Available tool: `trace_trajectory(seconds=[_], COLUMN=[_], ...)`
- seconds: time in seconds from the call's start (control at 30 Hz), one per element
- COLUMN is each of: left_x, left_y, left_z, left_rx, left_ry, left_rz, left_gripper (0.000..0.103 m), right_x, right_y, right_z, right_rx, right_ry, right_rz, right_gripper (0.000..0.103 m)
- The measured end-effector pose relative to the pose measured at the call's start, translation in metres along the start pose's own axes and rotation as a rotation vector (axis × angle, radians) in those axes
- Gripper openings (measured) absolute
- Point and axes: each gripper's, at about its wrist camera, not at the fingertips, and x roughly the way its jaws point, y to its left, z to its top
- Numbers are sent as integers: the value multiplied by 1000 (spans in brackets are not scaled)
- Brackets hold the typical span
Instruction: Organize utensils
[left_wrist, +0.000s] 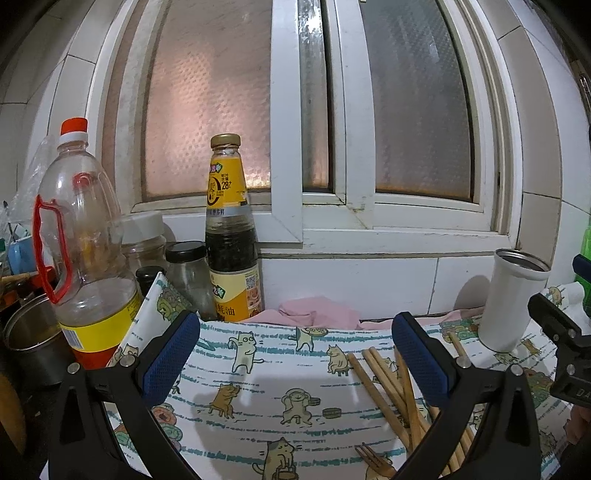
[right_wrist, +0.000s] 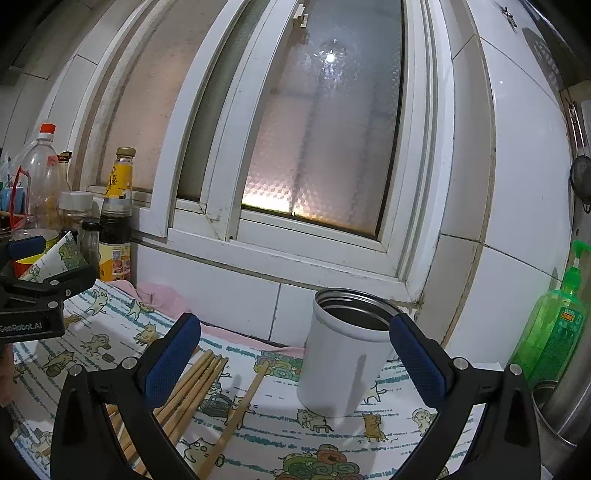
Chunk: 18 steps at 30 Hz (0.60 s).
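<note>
Several wooden chopsticks lie on a cat-print cloth, with a wooden fork near the bottom edge. A white cylindrical cup stands upright and open at the right. My left gripper is open and empty above the cloth, left of the chopsticks. In the right wrist view the chopsticks lie left of the cup. My right gripper is open and empty, the cup just ahead between its fingers.
Bottles and jars crowd the back left: a clear oil bottle, a sauce bottle, small jars, a metal pot. A pink cloth lies by the tiled wall. A green soap bottle stands far right.
</note>
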Motion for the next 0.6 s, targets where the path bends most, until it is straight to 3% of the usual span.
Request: trace_trajectory(seconds=[0.6], left_x=[1], left_y=[3], left_z=[1], left_rx=[-4], left_ry=[1], left_rz=[3], left_gripper=[103], right_x=[5], right_y=[-2], right_z=[-3], right_rx=[32], right_ry=[34], right_rz=[6], right_gripper=[103])
